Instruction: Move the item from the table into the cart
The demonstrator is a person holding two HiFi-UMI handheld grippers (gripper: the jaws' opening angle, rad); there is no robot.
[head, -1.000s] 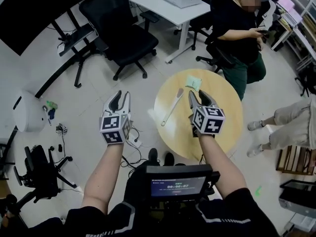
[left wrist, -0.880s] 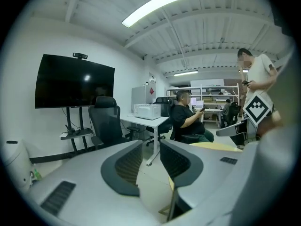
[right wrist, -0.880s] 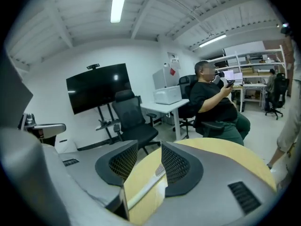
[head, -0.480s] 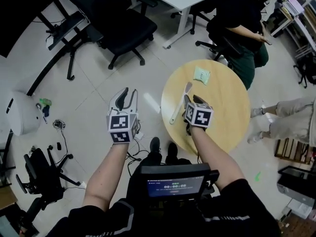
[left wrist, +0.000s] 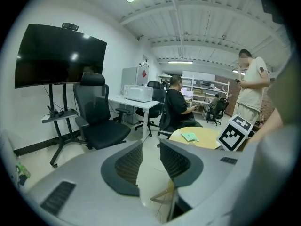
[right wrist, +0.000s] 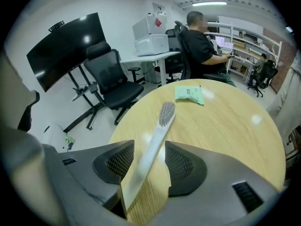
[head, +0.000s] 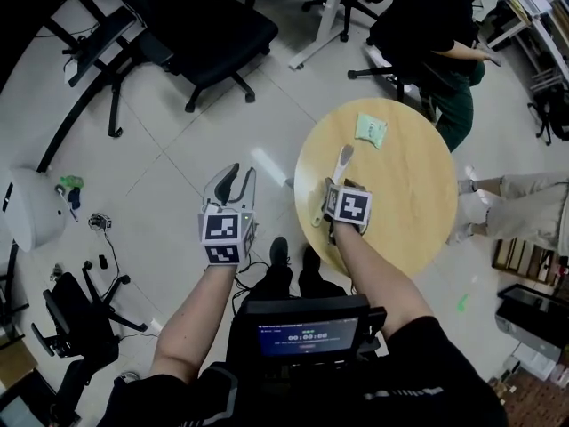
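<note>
Right tongs (right wrist: 149, 147): jaws opening, apart, pads clear on both sides of the long white plastic toothbrush (right wrist: 160, 128). Its handle sits between the jaws, nothing clamped. The toothbrush lies flat on the round light-wood surface (right wrist: 225, 121), towards its left side, grey bristles up. The head points away from the tongs toward a small green packet (right wrist: 189, 93). The packet is on the same surface, beyond the brush head and apart from it.

Left tongs (left wrist: 150, 147): jaws apart, nothing between them. In the head view they hang off the surface, to its left, over the pale tiled floor (head: 178, 176), roughly level with the right tongs.

Further out: black office chair (left wrist: 96, 119) and black screen on a wheeled stand (left wrist: 59, 55) to the left. Behind the chair is a white desk (left wrist: 134, 102) with a white box-shaped machine (left wrist: 138, 93) on it. A person in a black top (right wrist: 200, 41) is seated past the far edge of the surface, facing away. Another person in a light top (left wrist: 251, 86) stands to the right of it.
</note>
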